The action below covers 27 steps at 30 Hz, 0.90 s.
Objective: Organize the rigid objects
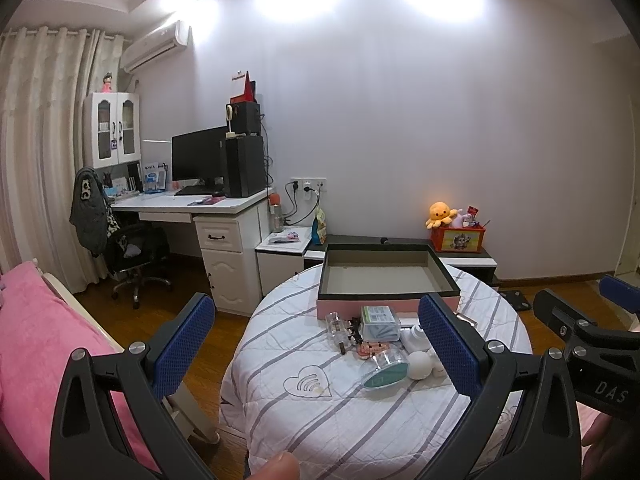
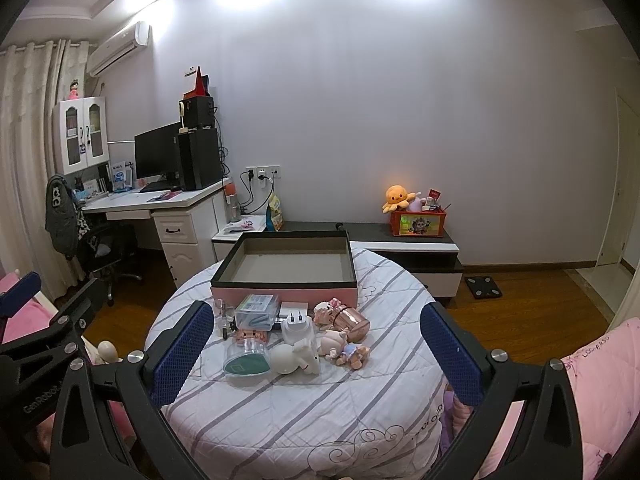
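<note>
The left gripper (image 1: pixel 316 344) has its blue fingers (image 1: pixel 182 346) spread wide apart, and nothing is between them. The right gripper (image 2: pixel 318 350) is the same — fingers (image 2: pixel 184 354) wide open, holding nothing. Both hang above the near edge of a round counter (image 2: pixel 304 412) covered with a white striped quilt.

A small pile of things lies in the middle of the counter, in front of both grippers. In the right wrist view, a clear round tub with a green label (image 2: pixel 245 360) lies at about 7 o'clock in the pile. A white ball-shaped toy (image 2: pixel 285 358) is just beside it on the right, touching a small white animal toy (image 2: pixel 307 356). A white plug (image 2: pixel 297 326) stands behind them. A clear box with blue things inside (image 2: pixel 258 312) sits at 11 o'clock. A shiny pink cup (image 2: pixel 352 321) lies on its side at 2 o'clock, with a little doll (image 2: pixel 347 351) near it at 4 o'clock.

Behind the pile, at 12 o'clock, sits a big open box (image 2: pixel 286 292) — pink outside, dark rim, empty inside. The pile almost touches its front wall.

Far back, an orange soft toy (image 2: pixel 395 197) sits by a red box (image 2: pixel 420 225) on a low cabinet.
</note>
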Tool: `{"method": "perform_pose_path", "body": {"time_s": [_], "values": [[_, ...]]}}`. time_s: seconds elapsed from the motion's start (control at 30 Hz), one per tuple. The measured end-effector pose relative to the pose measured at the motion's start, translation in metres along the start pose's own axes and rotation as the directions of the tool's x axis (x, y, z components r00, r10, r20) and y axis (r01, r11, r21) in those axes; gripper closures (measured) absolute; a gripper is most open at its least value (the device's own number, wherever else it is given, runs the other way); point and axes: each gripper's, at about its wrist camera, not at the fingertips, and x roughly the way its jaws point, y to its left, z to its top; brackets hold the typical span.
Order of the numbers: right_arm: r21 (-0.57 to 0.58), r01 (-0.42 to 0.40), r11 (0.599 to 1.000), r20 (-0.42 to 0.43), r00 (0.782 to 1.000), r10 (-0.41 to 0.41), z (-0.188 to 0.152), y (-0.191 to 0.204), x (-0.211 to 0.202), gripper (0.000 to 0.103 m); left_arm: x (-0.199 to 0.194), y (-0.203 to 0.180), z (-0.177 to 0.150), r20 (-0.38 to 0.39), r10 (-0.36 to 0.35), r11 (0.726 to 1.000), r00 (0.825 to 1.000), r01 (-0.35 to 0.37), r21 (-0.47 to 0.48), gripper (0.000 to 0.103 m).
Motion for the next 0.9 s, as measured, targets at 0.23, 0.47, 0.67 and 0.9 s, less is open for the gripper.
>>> {"method": "perform_pose_path", "body": {"time_s": [0.23,0.47,0.67,0.9], "values": [[0.000,0.001,1.000,0.000,1.000,-0.001,-0.0008,0.0001,-0.0012,0.000,0.0018,0.0016,-0.0019,-0.004,-0.004,1.000,1.000,0.004,-0.009,0.000],[-0.002,0.002,1.000,0.000,1.000,-0.002,-0.0009,0.0008,-0.0029,0.000,0.0032,0.0018,-0.0027,-0.009,-0.004,1.000,1.000,0.004,-0.011,0.000],[-0.002,0.002,1.000,-0.001,1.000,-0.002,-0.0012,0.0007,-0.0024,0.000,0.0038,0.0020,-0.0035,-0.010,-0.006,1.000,1.000,0.006,-0.015,0.000],[-0.003,0.003,1.000,-0.001,1.000,-0.003,-0.0002,0.0008,-0.0024,0.000,0.0079,0.0011,-0.0028,-0.009,-0.011,1.000,1.000,0.011,-0.018,0.000]]}}
